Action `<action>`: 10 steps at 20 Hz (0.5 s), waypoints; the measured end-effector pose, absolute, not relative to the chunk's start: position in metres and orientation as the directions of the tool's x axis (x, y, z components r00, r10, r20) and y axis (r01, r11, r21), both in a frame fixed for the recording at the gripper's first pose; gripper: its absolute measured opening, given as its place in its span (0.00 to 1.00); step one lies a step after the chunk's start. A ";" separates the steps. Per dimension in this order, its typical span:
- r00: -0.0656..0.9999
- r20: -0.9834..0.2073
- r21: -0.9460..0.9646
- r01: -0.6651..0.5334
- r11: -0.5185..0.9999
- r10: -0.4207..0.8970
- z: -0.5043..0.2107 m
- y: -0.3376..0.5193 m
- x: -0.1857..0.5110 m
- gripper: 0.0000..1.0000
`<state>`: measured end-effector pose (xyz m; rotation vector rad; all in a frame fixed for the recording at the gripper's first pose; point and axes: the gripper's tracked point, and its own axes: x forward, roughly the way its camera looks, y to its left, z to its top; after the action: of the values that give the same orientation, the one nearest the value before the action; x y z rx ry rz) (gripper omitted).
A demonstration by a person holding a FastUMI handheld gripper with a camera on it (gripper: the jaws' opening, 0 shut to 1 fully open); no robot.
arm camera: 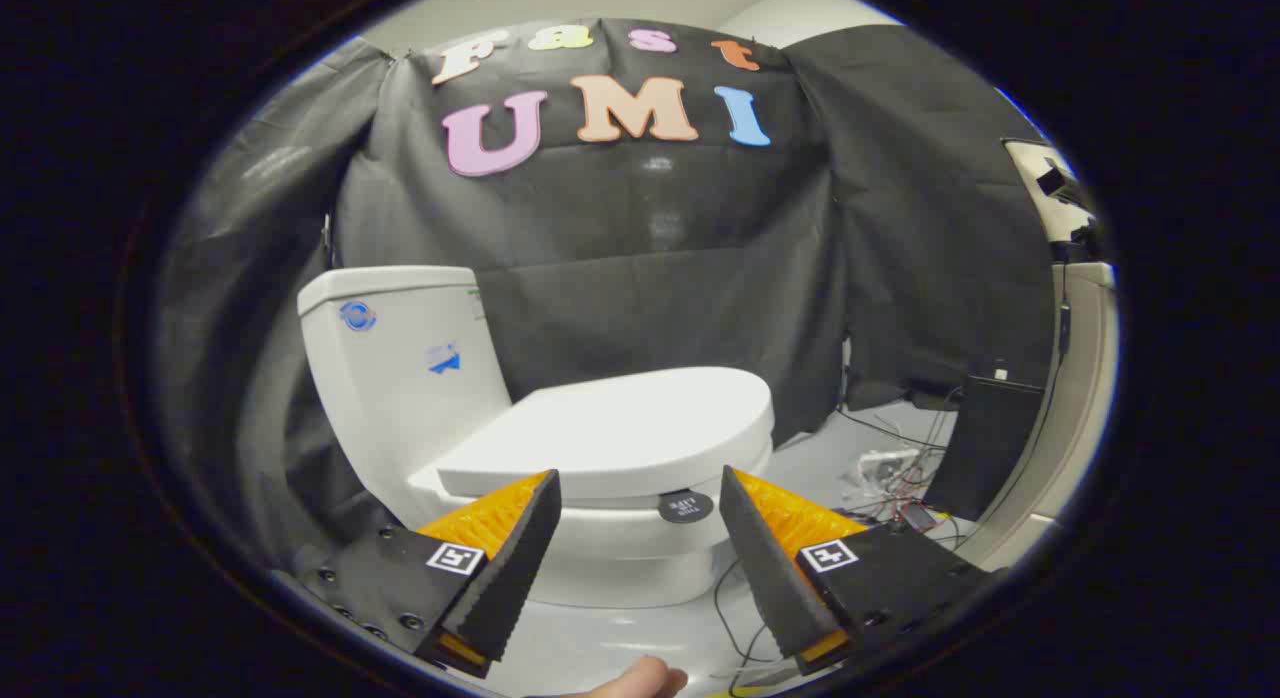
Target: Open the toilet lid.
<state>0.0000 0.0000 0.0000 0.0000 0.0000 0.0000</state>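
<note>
White plastic lid (620, 428) is lying flat and closed on the toilet (420, 378), just beyond my fingers (510, 548). I'm holding the hand-held gripper (640, 523) spread wide and empty — the lid's front edge is sitting in the gap between the tips. I'm judging the lid stiff, smooth, likely slippery and fairly light, hinged at the tank (400, 348). I'm planning to take it at the front lip, near the round sticker (686, 506) — one finger under the overhang, lifting toward the tank.
</note>
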 end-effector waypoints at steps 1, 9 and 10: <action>1.000 0.018 -0.013 0.004 1.000 -0.004 0.002 -0.001 -0.002 0.99; 0.993 -0.028 -0.070 0.116 0.991 -0.119 -0.017 -0.025 -0.024 0.98; 0.992 -0.027 -0.072 0.122 0.990 -0.124 -0.017 -0.026 -0.027 0.98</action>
<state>-0.0266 -0.0262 -0.0167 -0.0706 0.0313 -0.1232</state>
